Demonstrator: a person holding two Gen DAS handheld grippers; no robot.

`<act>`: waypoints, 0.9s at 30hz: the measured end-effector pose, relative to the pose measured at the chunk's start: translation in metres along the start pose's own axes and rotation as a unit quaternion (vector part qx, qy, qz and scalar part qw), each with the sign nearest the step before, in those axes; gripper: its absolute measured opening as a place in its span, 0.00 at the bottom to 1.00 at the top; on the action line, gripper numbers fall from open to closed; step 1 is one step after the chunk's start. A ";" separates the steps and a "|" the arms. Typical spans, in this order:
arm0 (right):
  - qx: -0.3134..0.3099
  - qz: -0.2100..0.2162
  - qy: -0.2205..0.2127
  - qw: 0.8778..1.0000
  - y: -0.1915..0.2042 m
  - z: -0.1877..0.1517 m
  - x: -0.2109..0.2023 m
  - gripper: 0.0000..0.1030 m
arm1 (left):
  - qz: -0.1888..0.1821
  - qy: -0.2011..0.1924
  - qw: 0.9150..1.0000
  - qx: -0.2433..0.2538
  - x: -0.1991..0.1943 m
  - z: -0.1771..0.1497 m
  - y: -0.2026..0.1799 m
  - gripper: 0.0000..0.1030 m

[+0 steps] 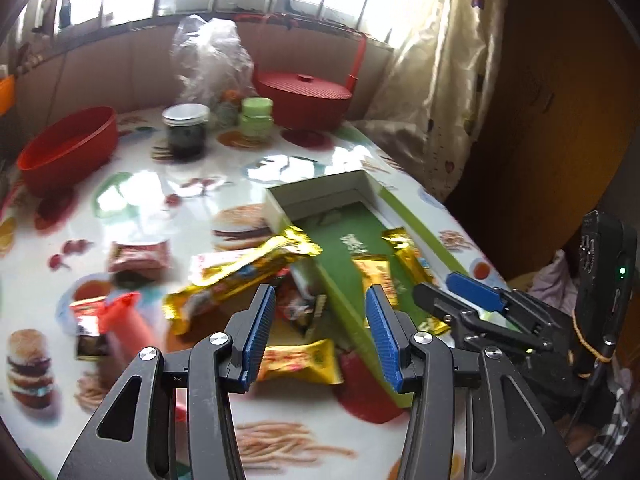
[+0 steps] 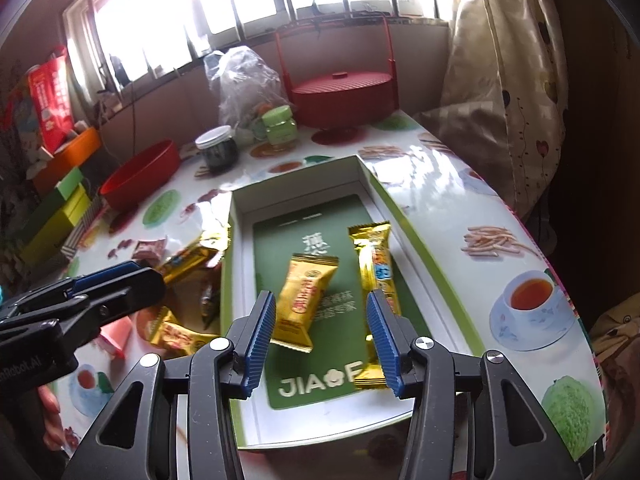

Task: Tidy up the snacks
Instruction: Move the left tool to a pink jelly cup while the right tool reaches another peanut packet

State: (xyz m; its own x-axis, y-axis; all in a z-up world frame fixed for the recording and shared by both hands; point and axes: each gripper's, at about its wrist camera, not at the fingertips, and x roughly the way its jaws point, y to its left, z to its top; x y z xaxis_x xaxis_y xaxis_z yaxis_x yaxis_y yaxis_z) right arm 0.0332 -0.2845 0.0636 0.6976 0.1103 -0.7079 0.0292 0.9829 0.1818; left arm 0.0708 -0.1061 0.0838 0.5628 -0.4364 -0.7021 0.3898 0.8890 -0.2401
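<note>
- Blue ribbed pads on black frames: left tongs (image 1: 320, 334) stand apart, nothing between the pads, hovering over loose packets at the box's outer wall.
- Right tongs (image 2: 321, 338) likewise apart and empty, poised above the box interior; no pad touches a wrapper.
- Right view only: inside the green-rimmed box (image 2: 404, 216), a short gold pillow packet (image 2: 306, 300) lies on the green printed liner, just beside a long gold foil bar (image 2: 374, 280) near the right wall. The left tongs enter at the left edge, and stacked cartons sit beyond the surface's far left edge.
- Left view only: outside the box, a long gold bar (image 1: 244, 272) leans with one crimped end on the box wall; a yellow packet (image 1: 298, 362) lies flat below the pads; a pinkish square packet (image 1: 138, 258) and a red packet (image 1: 120, 318) lie further left, blurred.
- Glossy surface (image 1: 132, 196) printed with burgers, fries and teacups.
- Far side: red plastic bowl (image 1: 68, 150), dark jar with metal lid (image 1: 186, 132), green-lidded jar (image 1: 256, 118), crumpled clear bag (image 1: 210, 54), red ribbed lidded basket with tall handle (image 1: 304, 98).
</note>
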 end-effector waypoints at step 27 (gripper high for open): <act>-0.118 0.063 0.019 0.991 0.076 -0.004 0.018 0.46 | 0.069 0.001 0.995 -0.070 -0.033 -0.036 0.089 0.47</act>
State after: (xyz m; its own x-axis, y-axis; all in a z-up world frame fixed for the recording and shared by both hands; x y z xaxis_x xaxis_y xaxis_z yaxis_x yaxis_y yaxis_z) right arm 0.0447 -0.2068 0.0618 0.6579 0.2346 -0.7157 -0.2276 0.9677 0.1080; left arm 0.0602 -0.0077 0.0617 0.6030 -0.3081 -0.7358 0.2030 0.9513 -0.2320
